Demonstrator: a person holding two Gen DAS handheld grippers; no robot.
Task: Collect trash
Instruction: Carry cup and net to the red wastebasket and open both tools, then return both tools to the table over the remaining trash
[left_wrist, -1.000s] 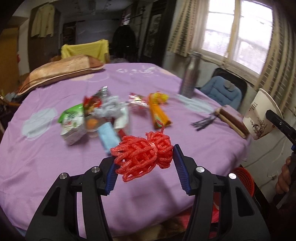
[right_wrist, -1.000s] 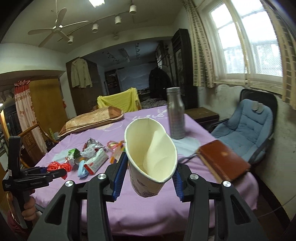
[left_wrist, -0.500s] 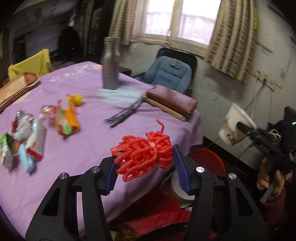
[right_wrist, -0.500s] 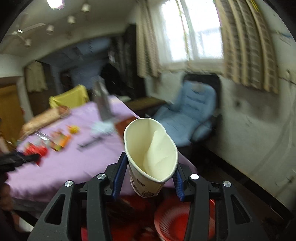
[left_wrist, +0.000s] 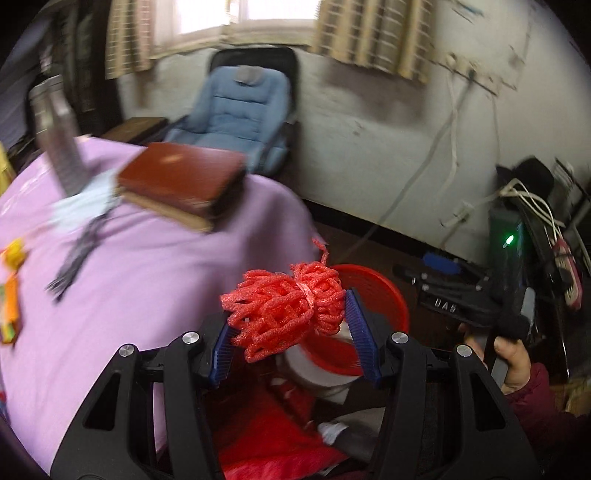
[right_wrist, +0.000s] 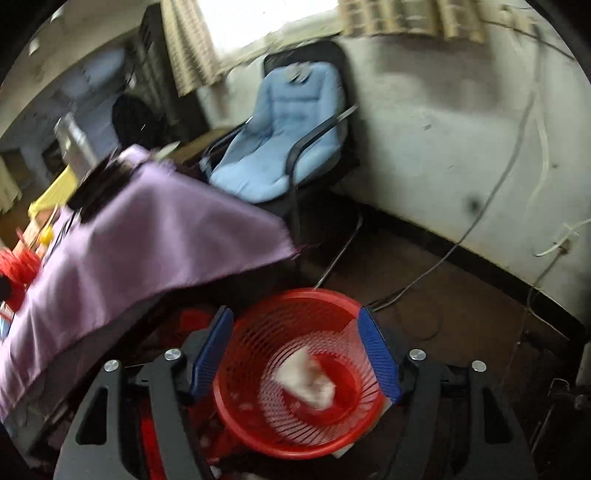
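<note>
— While the left gripper (left_wrist: 290, 332) is squeezing the red foam net (left_wrist: 284, 314) between its blue fingers (left_wrist: 360, 334), what is lying around it?

— At 10 o'clock a purple-covered table (left_wrist: 147, 266) is filling the left wrist view, carrying a brown book (left_wrist: 181, 181), a metal bottle (left_wrist: 55, 133) and some blurred wrappers (left_wrist: 11, 291) at its 9 o'clock edge. A blue padded chair (left_wrist: 240, 110) is standing at 12 o'clock against the wall.

— And the bin?

— A red basket (right_wrist: 295, 376) is sitting on the floor just past the table's corner. From the left wrist camera the net and fingers are hiding most of it; only its rim is peeking out at 3 o'clock of the net.

— The right gripper (right_wrist: 299, 358)?

— Its fingers are spread wide with nothing between them, hanging right over the basket. A crumpled white paper cup (right_wrist: 306, 380) is lying inside, blurred.

— Anything crowding the way?

— The tablecloth's hanging corner is drooping near the basket at 10 o'clock, and cables (right_wrist: 424, 273) are trailing across the floor at 2 o'clock.
</note>
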